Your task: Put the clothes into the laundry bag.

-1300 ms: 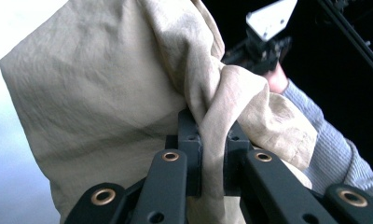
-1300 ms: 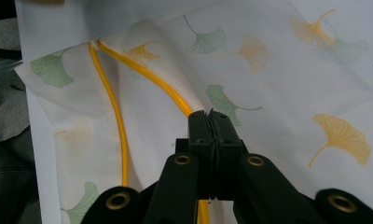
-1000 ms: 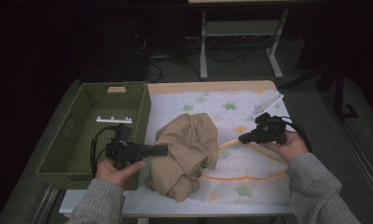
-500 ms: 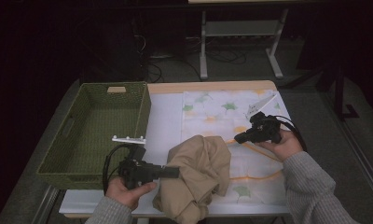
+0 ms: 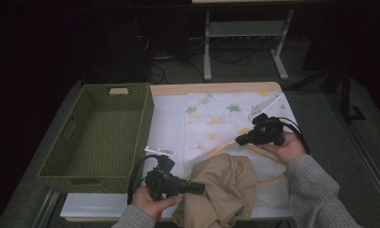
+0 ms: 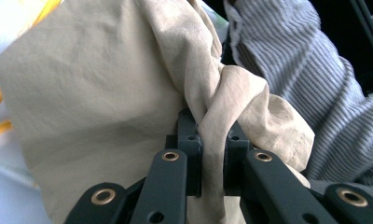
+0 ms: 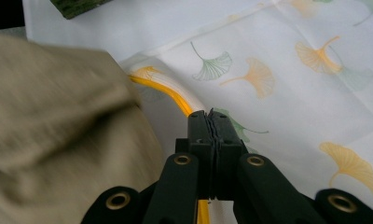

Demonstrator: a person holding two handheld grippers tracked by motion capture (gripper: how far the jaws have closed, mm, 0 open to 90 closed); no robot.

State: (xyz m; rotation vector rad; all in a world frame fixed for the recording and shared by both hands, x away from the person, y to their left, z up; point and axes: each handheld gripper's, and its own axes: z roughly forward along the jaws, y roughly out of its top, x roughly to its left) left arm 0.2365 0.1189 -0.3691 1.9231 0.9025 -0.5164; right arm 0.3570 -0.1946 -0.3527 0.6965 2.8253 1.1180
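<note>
A crumpled tan cloth [image 5: 228,187] lies at the table's front edge and partly hangs over it. My left gripper [image 5: 201,188] is shut on a twisted fold of this tan cloth [image 6: 128,93], and the fold runs down between the jaws of the left gripper [image 6: 212,140]. A white cloth with a leaf print [image 5: 221,118] is spread flat over the table behind it. My right gripper [image 5: 239,140] is shut on that cloth's yellow hem [image 7: 175,95], and the yellow band passes under the right gripper [image 7: 211,116]. The tan cloth [image 7: 58,126] covers part of the printed cloth [image 7: 292,88].
A green woven basket [image 5: 64,142] stands at the left of the table, beside the left hand. A grey sleeve [image 6: 306,70] is just beyond the tan cloth. Metal frame legs [image 5: 208,47] and cables are on the floor past the far edge.
The left gripper has pulled the tan cloth toward the front edge of the table, off the middle of the printed cloth. The right gripper has barely moved.
</note>
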